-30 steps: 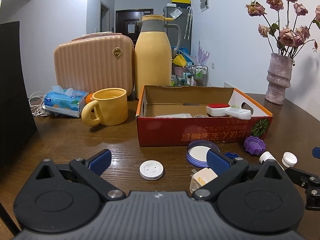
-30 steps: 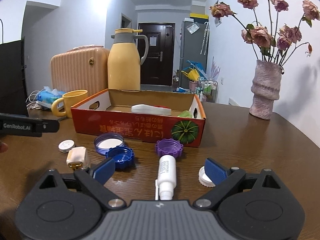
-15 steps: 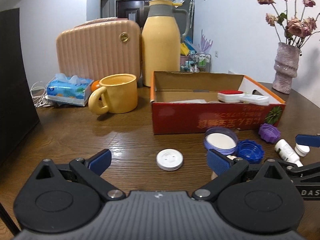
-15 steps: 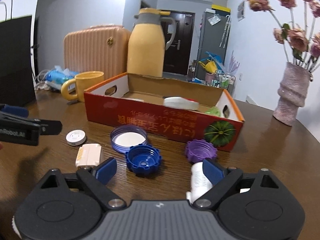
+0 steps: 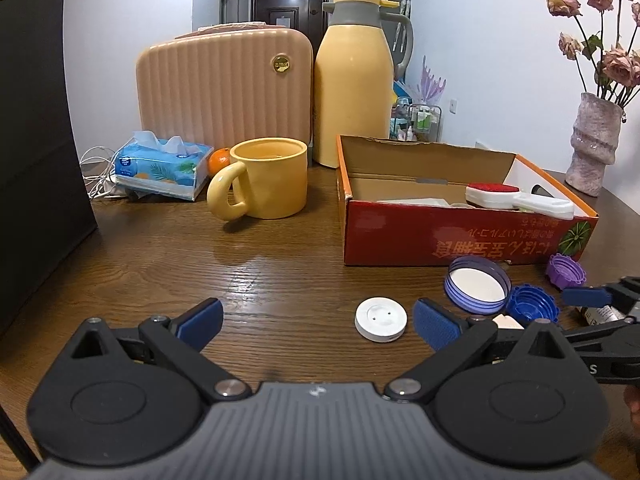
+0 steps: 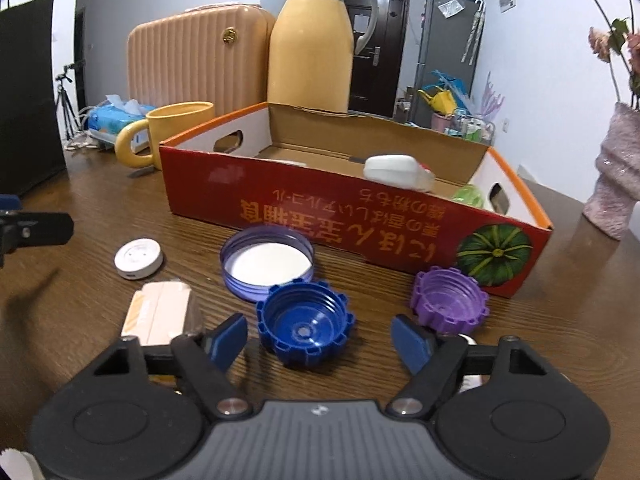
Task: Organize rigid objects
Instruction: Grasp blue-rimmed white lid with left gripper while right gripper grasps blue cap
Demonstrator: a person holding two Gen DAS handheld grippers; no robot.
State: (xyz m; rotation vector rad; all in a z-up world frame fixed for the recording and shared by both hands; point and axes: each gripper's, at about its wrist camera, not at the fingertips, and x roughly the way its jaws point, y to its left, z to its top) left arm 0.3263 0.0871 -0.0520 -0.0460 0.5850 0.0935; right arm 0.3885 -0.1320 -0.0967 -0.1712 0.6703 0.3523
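Two handheld grippers work over a dark wooden table (image 5: 260, 264) scattered with small caps and lids.

In the right wrist view, the right gripper (image 6: 320, 338) sits at the lower centre of the frame. Its jaws have just been closing and now stand about half open on either side of a blue cap (image 6: 306, 324), which lies open side up on the table. The pads do not appear to press on it yet. Just above it lies a lilac lid (image 6: 267, 262); to the right, a purple cap (image 6: 450, 300); to the left, a beige block (image 6: 160, 312) and a white disc (image 6: 139, 258). Behind them all, across the middle of the frame, stands an open red box (image 6: 320, 208) that already holds a few items.

In the left wrist view, the left gripper (image 5: 316, 318) fills the lower frame, jaws wide and empty, with the white disc just inside its right pad.

The step in hand looks like picking up the blue cap. The next move likely calls for closing the jaws firmly onto its ridged rim, then lifting it over the wall of the box.
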